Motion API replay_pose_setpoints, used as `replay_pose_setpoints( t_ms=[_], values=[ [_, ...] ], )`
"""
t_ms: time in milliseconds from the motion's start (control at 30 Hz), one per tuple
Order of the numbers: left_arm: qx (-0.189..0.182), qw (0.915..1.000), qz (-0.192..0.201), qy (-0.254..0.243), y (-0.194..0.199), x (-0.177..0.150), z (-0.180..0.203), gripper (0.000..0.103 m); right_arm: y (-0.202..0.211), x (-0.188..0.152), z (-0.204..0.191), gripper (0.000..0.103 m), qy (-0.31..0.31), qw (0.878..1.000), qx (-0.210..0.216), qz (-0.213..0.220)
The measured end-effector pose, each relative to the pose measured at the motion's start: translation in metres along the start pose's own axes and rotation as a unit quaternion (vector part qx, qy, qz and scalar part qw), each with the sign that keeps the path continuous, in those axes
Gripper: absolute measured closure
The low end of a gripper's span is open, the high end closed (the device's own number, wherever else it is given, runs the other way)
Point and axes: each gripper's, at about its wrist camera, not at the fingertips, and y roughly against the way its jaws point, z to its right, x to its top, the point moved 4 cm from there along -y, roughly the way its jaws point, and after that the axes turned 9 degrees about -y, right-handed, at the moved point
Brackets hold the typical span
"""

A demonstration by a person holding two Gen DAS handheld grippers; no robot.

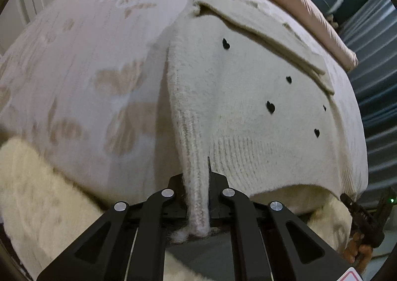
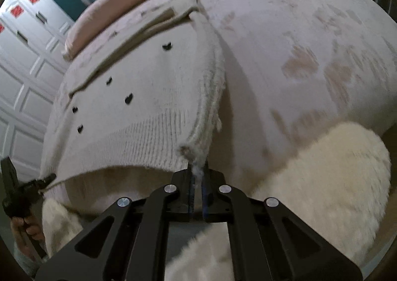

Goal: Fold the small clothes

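Observation:
A cream knit sweater (image 1: 248, 97) (image 2: 139, 77) dotted with small black hearts lies on a bed, one sleeve (image 1: 260, 30) folded across its upper part. My left gripper (image 1: 198, 181) is shut on the ribbed hem corner at one side, and the knit hangs down between its fingers. At the opposite hem corner my right gripper (image 2: 197, 171) is shut on a tuft of the ribbing. The hem between the two corners is raised off the bed and sags in an arc. Each view catches the other gripper at its edge: the right gripper (image 1: 347, 200), the left gripper (image 2: 47, 179).
The pale pink patterned bed cover (image 1: 86, 57) (image 2: 297, 45) stretches away beside the sweater. A fluffy cream blanket (image 1: 32, 194) (image 2: 335, 181) lies at the near edge. A folded pink quilt (image 1: 310, 0) (image 2: 111, 8) borders the far side. White panelled doors (image 2: 22, 70) stand beyond.

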Motion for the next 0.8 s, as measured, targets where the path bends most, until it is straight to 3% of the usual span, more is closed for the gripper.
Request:
replay_pose_setpoints(
  t_ms=[133, 333, 500, 533, 567, 600, 633, 667, 800],
  values=[
    [-0.006, 0.9997, -0.021, 0.006, 0.000, -0.024, -0.004, 0.098, 0.003, -0.020, 0.011, 0.100, 0.002, 1.000, -0.013, -0.027],
    [-0.017, 0.9994, -0.030, 0.000, 0.015, -0.035, -0.005, 0.098, 0.017, -0.047, 0.020, 0.103, 0.013, 0.997, -0.024, -0.070],
    [0.005, 0.9994, -0.034, 0.005, 0.001, -0.031, -0.010, 0.090, 0.026, -0.034, 0.030, 0.101, -0.016, 0.999, 0.000, -0.038],
    [0.002, 0.9995, -0.029, 0.012, -0.002, -0.028, -0.011, 0.090, 0.025, -0.026, 0.031, 0.093, -0.029, 0.999, 0.001, -0.026],
    [0.001, 0.9995, -0.022, 0.021, -0.004, -0.024, -0.013, 0.082, 0.023, -0.017, 0.030, 0.075, -0.033, 0.999, 0.004, -0.020],
    [0.009, 0.9994, -0.013, 0.030, -0.006, -0.020, -0.016, 0.066, 0.021, -0.011, 0.027, 0.063, -0.034, 0.999, 0.002, -0.010],
    [0.017, 0.9993, -0.006, 0.034, -0.006, -0.020, -0.020, 0.056, 0.017, -0.004, 0.027, 0.045, -0.035, 0.999, -0.004, -0.001],
    [0.032, 0.9987, 0.002, 0.039, -0.008, -0.018, -0.023, 0.046, 0.009, 0.003, 0.025, 0.044, -0.036, 0.999, -0.010, -0.003],
    [0.017, 0.9981, -0.018, 0.057, -0.031, -0.011, -0.027, 0.043, -0.028, 0.017, 0.019, 0.042, -0.050, 0.998, -0.012, -0.042]
  ],
)
